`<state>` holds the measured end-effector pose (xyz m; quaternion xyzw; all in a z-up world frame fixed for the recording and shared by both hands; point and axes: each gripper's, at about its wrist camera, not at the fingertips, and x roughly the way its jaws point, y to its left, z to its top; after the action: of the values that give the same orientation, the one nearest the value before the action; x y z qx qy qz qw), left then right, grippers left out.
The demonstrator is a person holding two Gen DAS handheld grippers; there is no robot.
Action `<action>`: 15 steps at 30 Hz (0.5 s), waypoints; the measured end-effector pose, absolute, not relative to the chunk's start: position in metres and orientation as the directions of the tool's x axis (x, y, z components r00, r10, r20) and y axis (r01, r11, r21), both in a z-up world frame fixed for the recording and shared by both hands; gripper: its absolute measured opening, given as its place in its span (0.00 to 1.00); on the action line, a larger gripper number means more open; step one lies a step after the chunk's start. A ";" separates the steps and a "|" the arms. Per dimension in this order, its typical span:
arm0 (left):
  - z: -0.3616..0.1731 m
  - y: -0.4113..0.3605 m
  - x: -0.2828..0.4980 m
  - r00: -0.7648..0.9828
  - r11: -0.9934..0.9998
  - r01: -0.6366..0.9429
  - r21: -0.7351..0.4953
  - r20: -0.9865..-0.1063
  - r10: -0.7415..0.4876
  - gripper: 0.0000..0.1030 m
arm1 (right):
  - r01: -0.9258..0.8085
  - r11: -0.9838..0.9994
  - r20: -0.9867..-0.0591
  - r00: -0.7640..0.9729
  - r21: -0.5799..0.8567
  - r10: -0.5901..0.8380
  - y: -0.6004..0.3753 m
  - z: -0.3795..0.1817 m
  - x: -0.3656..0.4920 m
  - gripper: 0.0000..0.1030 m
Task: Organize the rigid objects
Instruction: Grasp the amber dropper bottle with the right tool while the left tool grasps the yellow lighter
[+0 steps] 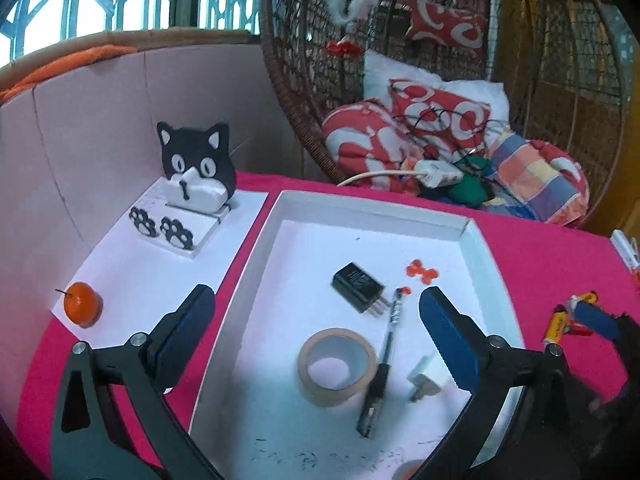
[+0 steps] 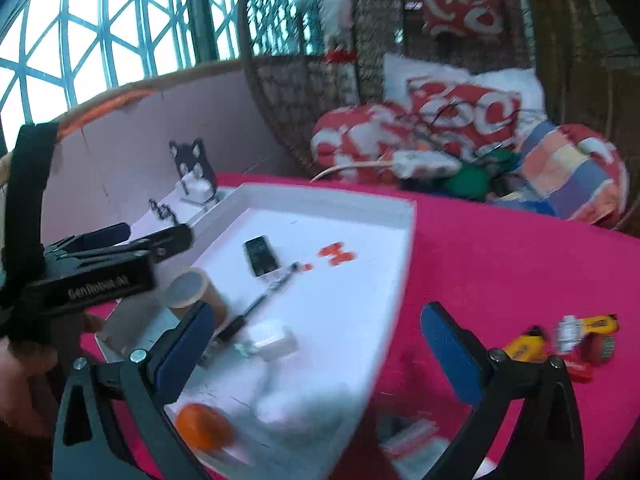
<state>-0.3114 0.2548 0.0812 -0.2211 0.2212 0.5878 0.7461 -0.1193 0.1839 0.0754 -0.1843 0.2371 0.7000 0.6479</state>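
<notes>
white tray (image 1: 256,264) on pink tabletop (image 1: 540,264): tape roll (image 1: 337,364), pen (image 1: 383,364), black adapter (image 1: 357,286), white plug (image 1: 425,380). left hand-held gripper (image 1: 316,308) and right hand-held gripper (image 2: 318,328) both spread wide, empty. batteries (image 2: 560,338) beside tray.

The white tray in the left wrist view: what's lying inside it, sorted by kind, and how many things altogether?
Inside the white tray:
Tape roll: 1
Black pen: 1
Black plug adapter: 1
White plug adapter: 1
Small red bow-shaped piece: 1
Total: 5
An orange object at the bottom edge is cut off, so it is not counted.
</notes>
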 end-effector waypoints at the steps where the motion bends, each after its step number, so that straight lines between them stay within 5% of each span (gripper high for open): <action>1: 0.084 0.252 -0.311 0.225 0.223 -0.972 -0.076 -0.582 0.781 1.00 | -0.996 -0.036 -0.559 -0.078 0.085 0.825 0.175 0.078 -0.107 1.00; 9: 0.086 0.231 -0.272 0.379 0.416 -0.906 -0.076 -0.580 0.721 1.00 | -0.996 0.053 -0.651 -0.007 0.073 0.759 0.109 0.053 -0.013 0.99; 15: 0.065 0.211 -0.220 0.563 0.676 -0.726 -0.127 -0.674 0.479 1.00 | -0.996 -0.081 -0.739 -0.075 0.027 0.670 0.114 0.022 -0.030 0.64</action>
<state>-0.2195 0.2113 0.0654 -0.1995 0.3102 0.3497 0.8612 -0.0298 0.1137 0.0219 -0.2887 0.2829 0.6762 0.6159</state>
